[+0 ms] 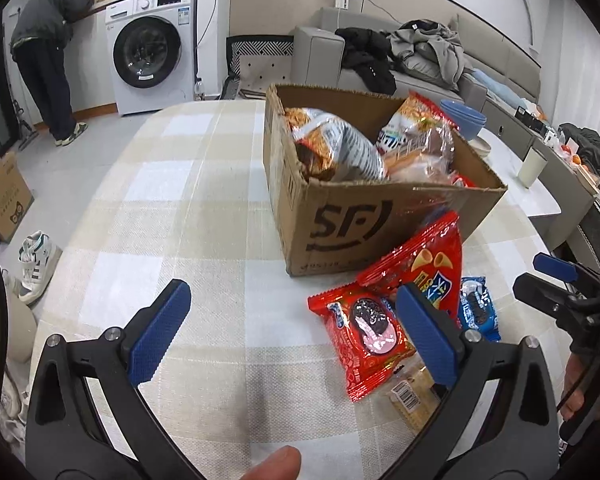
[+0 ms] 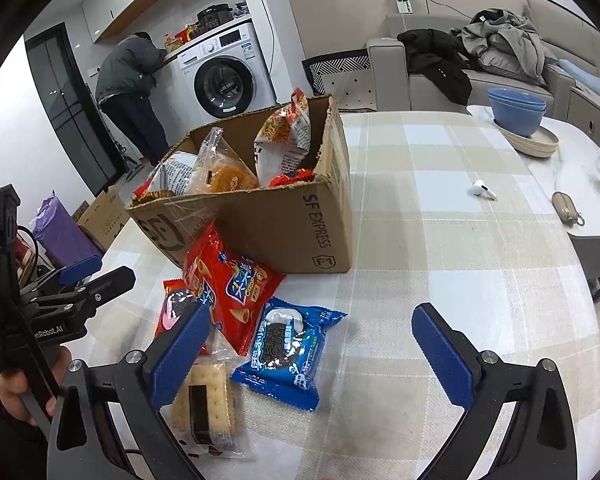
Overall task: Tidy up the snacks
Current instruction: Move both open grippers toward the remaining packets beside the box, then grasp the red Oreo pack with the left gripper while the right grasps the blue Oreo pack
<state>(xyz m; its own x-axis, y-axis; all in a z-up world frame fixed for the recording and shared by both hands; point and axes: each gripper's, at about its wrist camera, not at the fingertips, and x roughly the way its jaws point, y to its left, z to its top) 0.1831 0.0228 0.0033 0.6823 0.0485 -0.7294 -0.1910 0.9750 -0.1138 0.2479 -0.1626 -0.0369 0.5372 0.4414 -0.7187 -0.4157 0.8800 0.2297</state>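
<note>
Four loose packets: lower centre, beside box (image 2: pixel 260 216)
Two red (image 2: pixel 228 284), one blue (image 2: pixel 288 348), one cracker (image 2: pixel 204 400)
Left gripper (image 1: pixel 296 332): spread, empty
Right gripper (image 2: pixel 312 352): spread, empty

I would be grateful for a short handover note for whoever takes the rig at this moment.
Left gripper: open, empty, above the tablecloth.
Right gripper: open, empty, over the loose packs.
Cardboard box: already holds several snack bags.
Outside it, by its front: red cone-snack bag leaning on the box, red cookie pack, blue cookie pack, clear cracker pack.
Left: those four packs, likely into the box.
</note>
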